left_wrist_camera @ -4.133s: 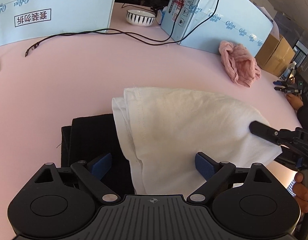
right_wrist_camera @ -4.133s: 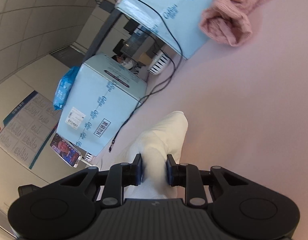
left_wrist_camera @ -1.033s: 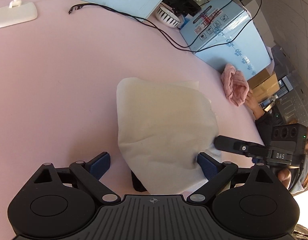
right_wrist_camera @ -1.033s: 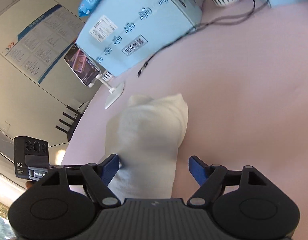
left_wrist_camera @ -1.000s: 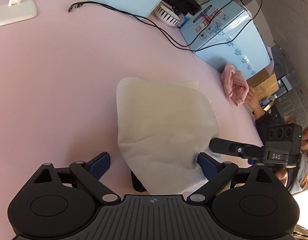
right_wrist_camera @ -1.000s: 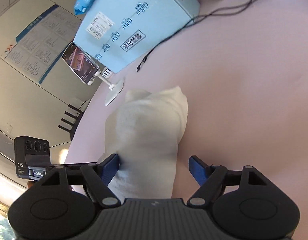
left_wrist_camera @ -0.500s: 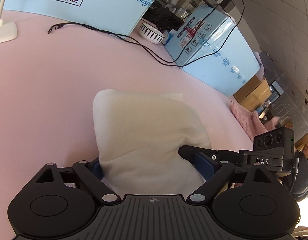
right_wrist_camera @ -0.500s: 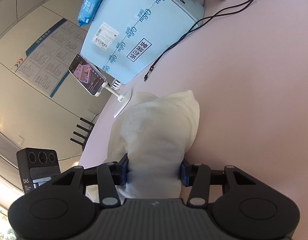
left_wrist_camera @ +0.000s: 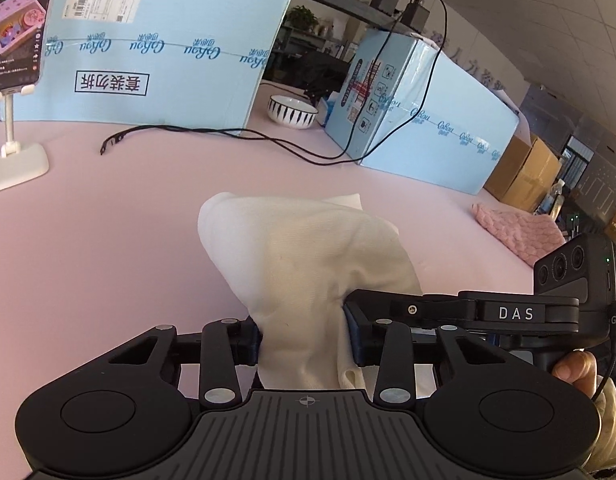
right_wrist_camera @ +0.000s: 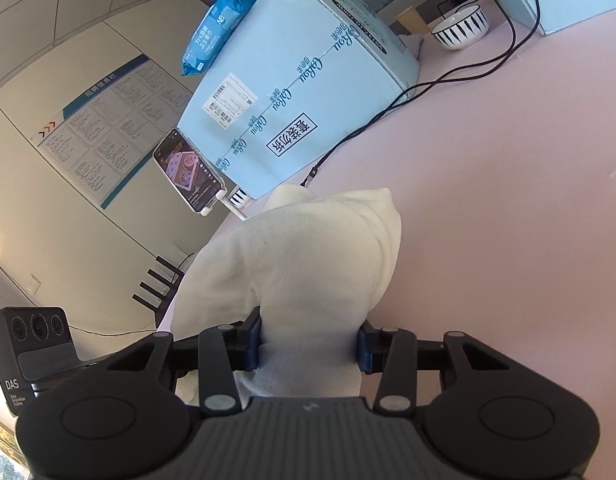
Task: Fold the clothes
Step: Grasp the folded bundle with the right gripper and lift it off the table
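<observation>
The left gripper (left_wrist_camera: 306, 338) has just been closing and now clamps a bunched fold of the white garment (left_wrist_camera: 308, 248). The right gripper (right_wrist_camera: 310, 344) pinches the same garment (right_wrist_camera: 296, 264) between its blue pads. The garment's far end lies on the pink surface (left_wrist_camera: 108, 220). The right unit reads "DAS" (left_wrist_camera: 516, 313). Farther off are a black cable (left_wrist_camera: 228, 133), a pink knit garment (left_wrist_camera: 516, 230), a striped bowl (left_wrist_camera: 292, 109) and light-blue "CoRou" boxes (left_wrist_camera: 164, 52).
</observation>
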Available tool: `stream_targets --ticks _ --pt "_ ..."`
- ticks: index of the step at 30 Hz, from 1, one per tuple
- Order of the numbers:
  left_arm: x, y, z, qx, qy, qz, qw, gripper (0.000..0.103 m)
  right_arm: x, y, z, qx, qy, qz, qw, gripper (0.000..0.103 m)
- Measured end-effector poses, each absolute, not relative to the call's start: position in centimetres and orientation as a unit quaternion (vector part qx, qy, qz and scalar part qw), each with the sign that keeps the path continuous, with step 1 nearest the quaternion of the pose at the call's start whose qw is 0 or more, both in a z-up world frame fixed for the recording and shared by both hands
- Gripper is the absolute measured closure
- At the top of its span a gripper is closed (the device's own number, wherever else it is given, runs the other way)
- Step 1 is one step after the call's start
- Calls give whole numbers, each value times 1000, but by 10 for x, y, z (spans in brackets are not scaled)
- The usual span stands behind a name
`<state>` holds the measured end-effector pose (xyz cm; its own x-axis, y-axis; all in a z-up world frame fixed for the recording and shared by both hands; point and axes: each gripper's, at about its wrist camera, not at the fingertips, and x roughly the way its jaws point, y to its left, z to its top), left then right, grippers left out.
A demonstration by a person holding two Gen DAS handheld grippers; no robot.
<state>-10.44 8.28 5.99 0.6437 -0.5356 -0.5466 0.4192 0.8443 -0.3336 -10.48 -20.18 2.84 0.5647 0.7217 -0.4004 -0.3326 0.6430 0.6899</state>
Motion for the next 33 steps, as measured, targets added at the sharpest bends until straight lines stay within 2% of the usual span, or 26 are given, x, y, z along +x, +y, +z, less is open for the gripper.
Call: stream_targets --ticks 8,16,19,24,26,31,33 --pt "-138 130 95 -103 273 -210 933 67 -103 -148 66 258 318 382 829 59" --pt "-209 243 140 -139 197 -68 968 66 -92 -4 112 216 298 541 756 59" --pt "-204 273 121 -163 226 -22 960 66 -78 42 92 199 346 546 737 59" --pt "-152 323 40 -282 336 2 899 67 -63 89 38 129 435 468 759 58" --pt "-143 326 21 -297 341 3 892 65 -59 91 24 137 444 454 760 56" --pt "-140 328 18 -298 341 -7 892 64 -55 91 23 145 457 449 754 52" --pt "-139 332 18 -299 345 -13 890 51 -57 89 24 146 451 451 756 46"
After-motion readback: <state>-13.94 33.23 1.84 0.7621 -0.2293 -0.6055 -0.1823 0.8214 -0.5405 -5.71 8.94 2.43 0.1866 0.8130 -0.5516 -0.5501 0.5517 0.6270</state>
